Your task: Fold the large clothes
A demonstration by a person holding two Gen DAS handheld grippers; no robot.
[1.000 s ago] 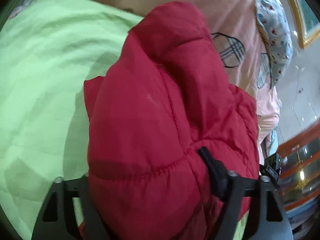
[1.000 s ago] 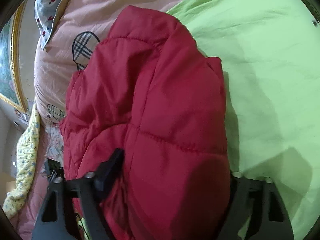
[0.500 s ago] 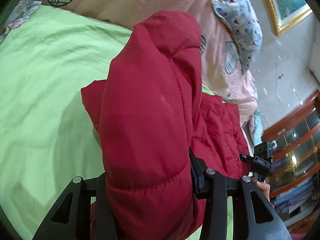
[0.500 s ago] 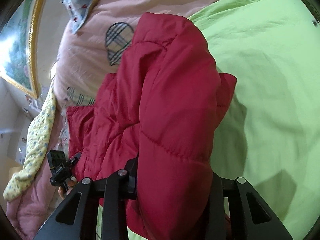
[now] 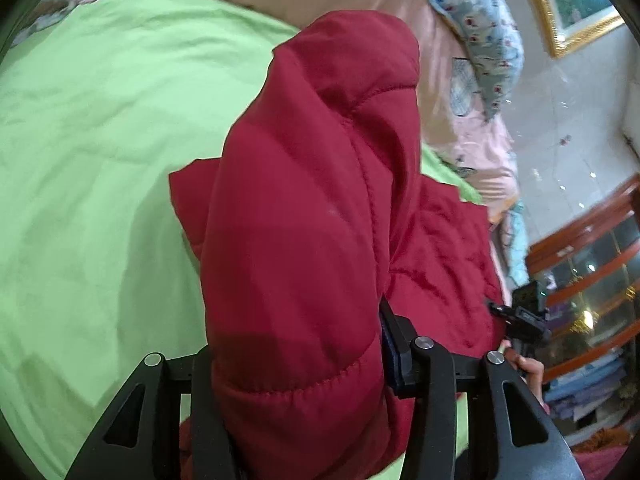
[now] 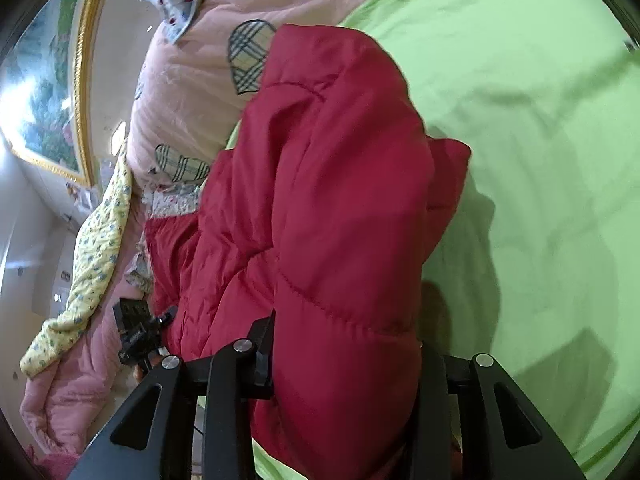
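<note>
A red padded jacket (image 5: 312,200) lies bunched on the green bedsheet (image 5: 100,140). One thick fold of it fills my left gripper (image 5: 296,344). Those pads press into the padding while the jaws are opening slightly. In the right wrist view the same jacket (image 6: 340,184) is squeezed in my right gripper (image 6: 348,340), whose jaws are also easing open. The jacket hides the inner fingertips of both grippers. Each camera catches the other gripper beside the bundle, the right one (image 5: 524,316) and the left one (image 6: 136,328).
A pink quilt (image 6: 192,92) with plaid patches and a blue patterned pillow (image 5: 484,32) are heaped at the head of the bed. A yellow floral cloth (image 6: 92,264) drapes off the side. A framed picture (image 5: 576,0) and a glass-front wooden cabinet (image 5: 592,272) stand beyond.
Both pairs of jaws have narrowed around the jacket's fold. Both hands have carried the bundle along the bed and slightly up, and more of the wall, picture and cabinet shows.
</note>
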